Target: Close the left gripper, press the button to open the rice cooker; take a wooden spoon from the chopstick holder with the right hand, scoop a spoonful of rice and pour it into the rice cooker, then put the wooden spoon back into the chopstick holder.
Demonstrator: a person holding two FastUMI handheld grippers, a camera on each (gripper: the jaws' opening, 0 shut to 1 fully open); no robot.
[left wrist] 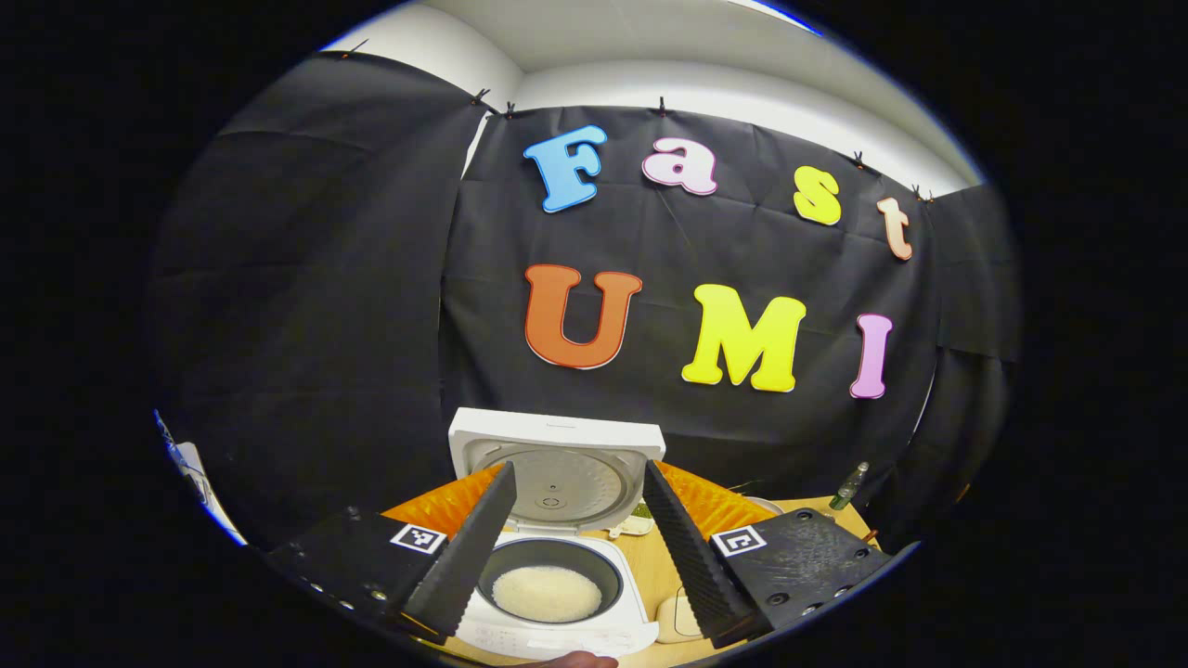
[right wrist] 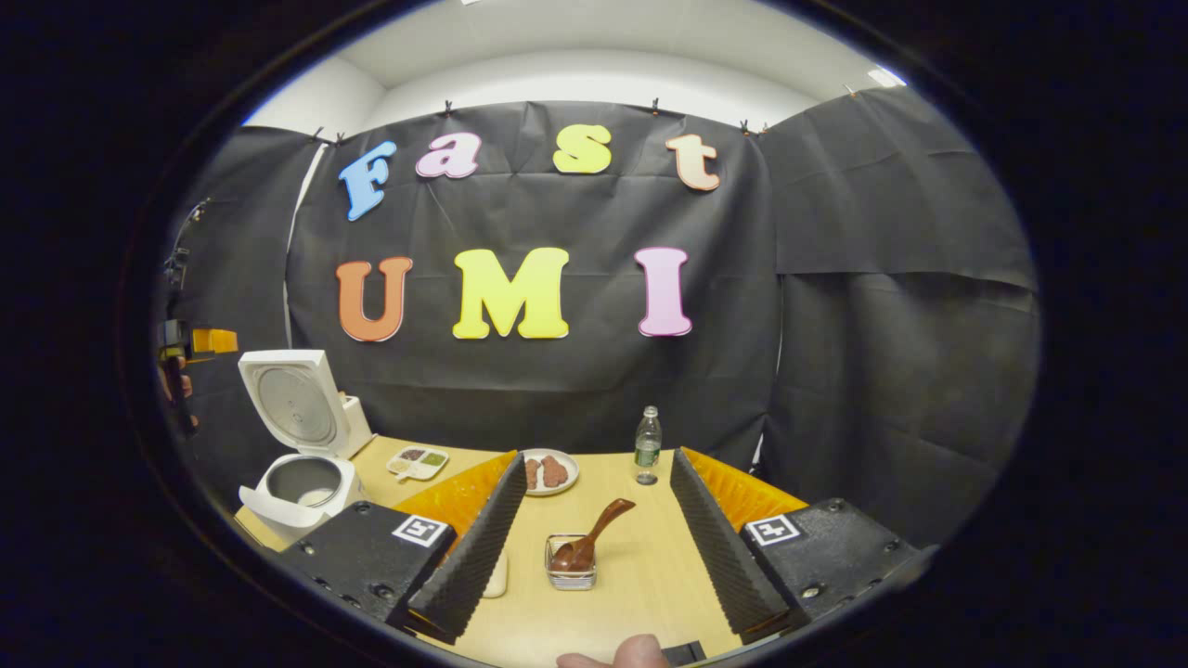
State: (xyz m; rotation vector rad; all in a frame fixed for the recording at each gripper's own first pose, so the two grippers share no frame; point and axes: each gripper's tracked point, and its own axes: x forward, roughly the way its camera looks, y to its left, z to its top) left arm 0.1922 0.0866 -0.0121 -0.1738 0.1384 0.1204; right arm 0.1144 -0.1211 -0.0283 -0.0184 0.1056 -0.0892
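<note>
In the left gripper view, I am looking along the left gripper [left wrist: 577,547], its two fingers spread wide apart and grasping nothing. Between them, toward six o'clock, the rice cooker [left wrist: 557,594] is sitting with its lid [left wrist: 555,464] standing upright at the back. White rice [left wrist: 546,594] is lying in the bottom of the dark pot. A fingertip [left wrist: 575,660] is showing at the very bottom edge. A small bottle [left wrist: 849,485] is standing far off at four o'clock on the table [left wrist: 654,566].

In the right gripper view, I am looking along the right gripper [right wrist: 596,547], also released, its fingers wide apart and touching nothing. Between them at six o'clock the spoon [right wrist: 587,540] is resting in the holder [right wrist: 570,566], its bowl down inside and its handle leaning up toward one o'clock. Beyond it a plate [right wrist: 549,471] with two dark pieces is sitting near a water bottle [right wrist: 647,445]. The open cooker is standing at eight o'clock, well apart from the holder, with a small divided dish [right wrist: 417,461] just beside it. The other gripper [right wrist: 190,345] is showing at the nine o'clock edge, above the cooker. A thumb [right wrist: 640,651] is showing at the bottom edge.
</note>
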